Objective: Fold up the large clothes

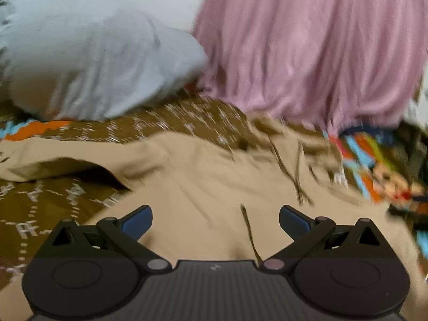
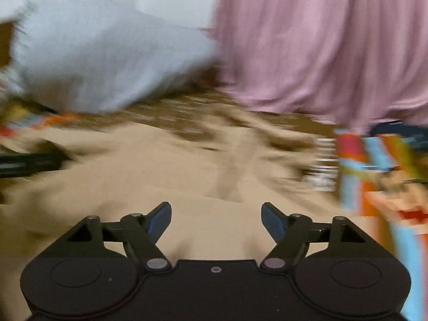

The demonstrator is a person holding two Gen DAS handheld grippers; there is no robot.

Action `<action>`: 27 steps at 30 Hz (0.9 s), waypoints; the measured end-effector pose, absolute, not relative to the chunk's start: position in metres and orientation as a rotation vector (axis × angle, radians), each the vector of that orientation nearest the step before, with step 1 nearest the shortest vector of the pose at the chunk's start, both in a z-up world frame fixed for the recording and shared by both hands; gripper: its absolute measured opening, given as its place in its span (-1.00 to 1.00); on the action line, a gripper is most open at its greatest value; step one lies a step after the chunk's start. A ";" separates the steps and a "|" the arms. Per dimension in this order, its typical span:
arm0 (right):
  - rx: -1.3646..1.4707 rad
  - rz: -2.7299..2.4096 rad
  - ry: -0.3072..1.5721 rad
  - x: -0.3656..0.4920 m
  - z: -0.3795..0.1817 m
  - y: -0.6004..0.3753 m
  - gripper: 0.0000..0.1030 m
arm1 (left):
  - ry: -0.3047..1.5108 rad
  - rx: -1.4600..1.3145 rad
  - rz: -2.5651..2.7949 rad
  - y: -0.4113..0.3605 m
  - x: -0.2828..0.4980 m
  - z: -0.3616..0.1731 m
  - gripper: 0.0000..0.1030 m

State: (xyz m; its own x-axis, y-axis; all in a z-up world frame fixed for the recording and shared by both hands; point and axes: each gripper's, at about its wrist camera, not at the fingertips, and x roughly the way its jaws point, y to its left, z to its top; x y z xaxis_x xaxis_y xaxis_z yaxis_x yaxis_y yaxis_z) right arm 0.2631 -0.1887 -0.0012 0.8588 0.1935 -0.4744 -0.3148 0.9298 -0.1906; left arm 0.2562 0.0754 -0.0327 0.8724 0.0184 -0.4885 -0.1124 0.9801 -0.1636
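Beige garment (image 1: pixel 203 176) lies beneath each hand-held gripper (image 1: pixel 215 220) (image 2: pixel 216 218), both spread wide, empty.

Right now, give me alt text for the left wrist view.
The left gripper hangs open over a rumpled tan garment lying on a brown patterned bedspread. Behind are a pale blue pillow and a pink curtain.

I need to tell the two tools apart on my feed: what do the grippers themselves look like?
Nearly alike. Left gripper: black linkage arms with grey pivot pins, blue fingertip pads, two round black discs, and a ribbed grey centre plate bearing a small pale mark. Right gripper: same arms, pins, blue pads and discs, but a plain black plate with one screw. No cables or sleeves visible.
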 end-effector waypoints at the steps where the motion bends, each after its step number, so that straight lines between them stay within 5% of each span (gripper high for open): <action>1: -0.294 0.188 0.475 0.272 -0.004 -0.204 0.48 | 0.528 -0.156 0.066 0.067 0.264 -0.040 0.99; 7: -0.256 -0.193 0.562 0.326 -0.046 -0.296 0.30 | 0.726 -0.043 0.140 0.039 0.303 -0.080 0.99; 17: -0.247 -0.268 0.648 0.324 -0.095 -0.311 0.27 | 0.631 -0.246 0.237 0.075 0.286 -0.063 0.99; 27: -0.117 0.031 0.574 0.239 -0.014 -0.286 0.97 | 0.566 -0.511 0.432 0.237 0.226 0.017 0.99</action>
